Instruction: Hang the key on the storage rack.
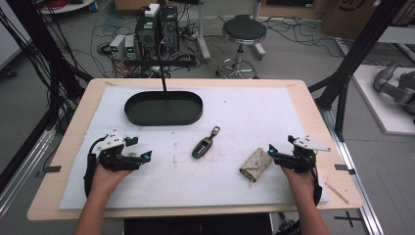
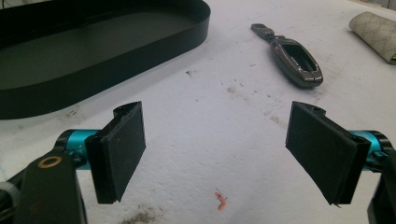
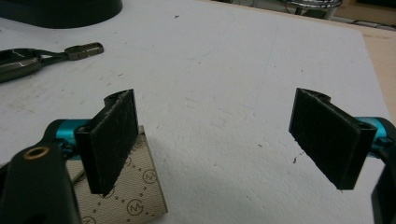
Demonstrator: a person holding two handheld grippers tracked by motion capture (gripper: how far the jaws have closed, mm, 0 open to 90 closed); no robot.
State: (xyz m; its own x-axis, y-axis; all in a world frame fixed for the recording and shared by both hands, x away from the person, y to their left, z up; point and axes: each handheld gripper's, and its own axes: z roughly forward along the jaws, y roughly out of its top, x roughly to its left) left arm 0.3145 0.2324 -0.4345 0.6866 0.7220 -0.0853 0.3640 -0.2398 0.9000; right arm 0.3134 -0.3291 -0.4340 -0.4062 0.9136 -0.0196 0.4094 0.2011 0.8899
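Observation:
A dark car key fob (image 1: 203, 145) lies in the middle of the white mat (image 1: 244, 112), also seen in the left gripper view as the fob (image 2: 296, 60). A beige patterned key pouch (image 1: 256, 166) lies right of it, just left of my right gripper (image 1: 270, 151). In the right gripper view the pouch (image 3: 135, 191) sits under the left jaw, outside the gap. My right gripper (image 3: 215, 140) is open over bare mat. My left gripper (image 1: 142, 149) rests at the mat's left; its jaws (image 2: 217, 149) stand wide open with nothing between them.
A black oval tray (image 1: 164, 108) sits at the back of the mat, left of centre; its wall (image 2: 140, 60) is close ahead of the left gripper. A stool (image 1: 243, 32), cables and electronics stand on the floor beyond the table. A small orange scrap (image 2: 220, 199) lies on the mat.

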